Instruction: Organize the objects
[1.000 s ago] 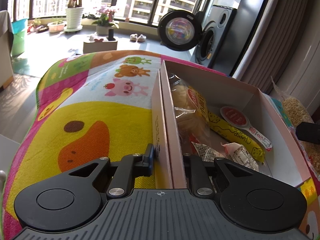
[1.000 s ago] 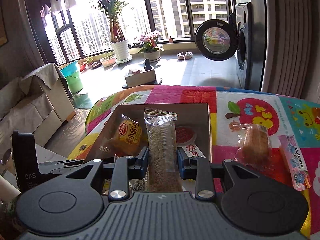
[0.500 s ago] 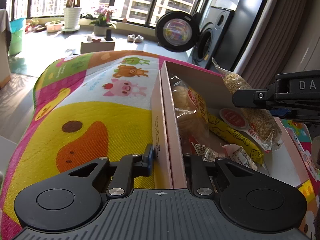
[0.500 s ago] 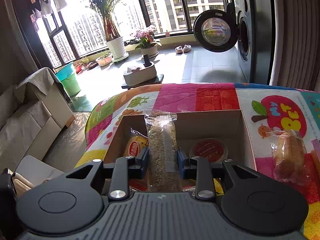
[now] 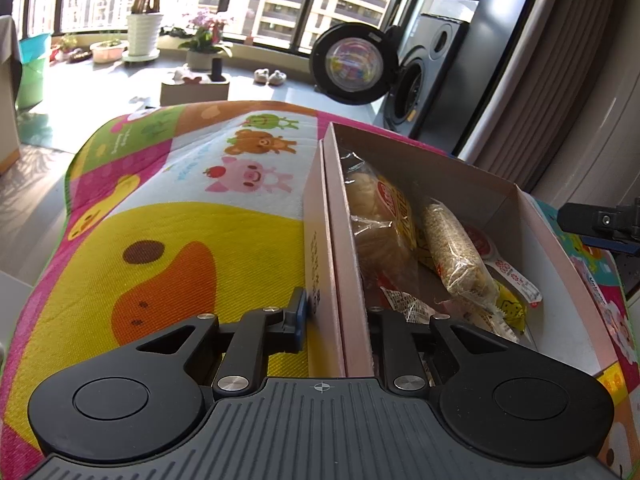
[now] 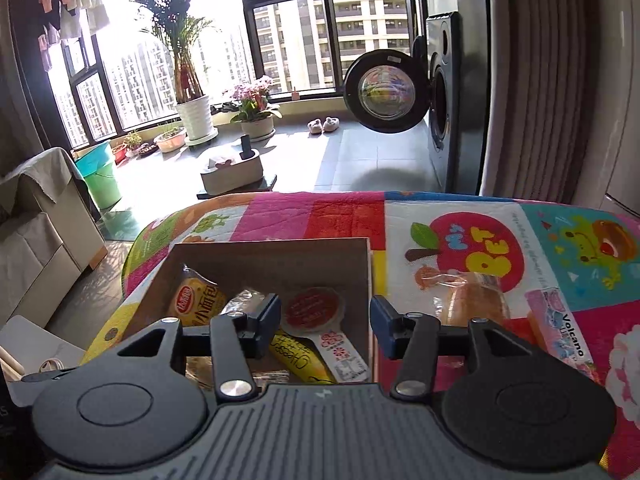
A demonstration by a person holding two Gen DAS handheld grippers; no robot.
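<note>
Left gripper (image 5: 335, 312) clamps the cardboard box (image 5: 448, 168) wall; right gripper (image 6: 325, 324), jaws apart and empty, beside it; grain bar (image 5: 454, 248) lies inside; next, likely fetch bread packet (image 6: 476, 304) outside the box.

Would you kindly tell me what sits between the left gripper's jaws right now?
The cardboard box's near side wall stands between them, clamped, as the left wrist view shows.
</note>
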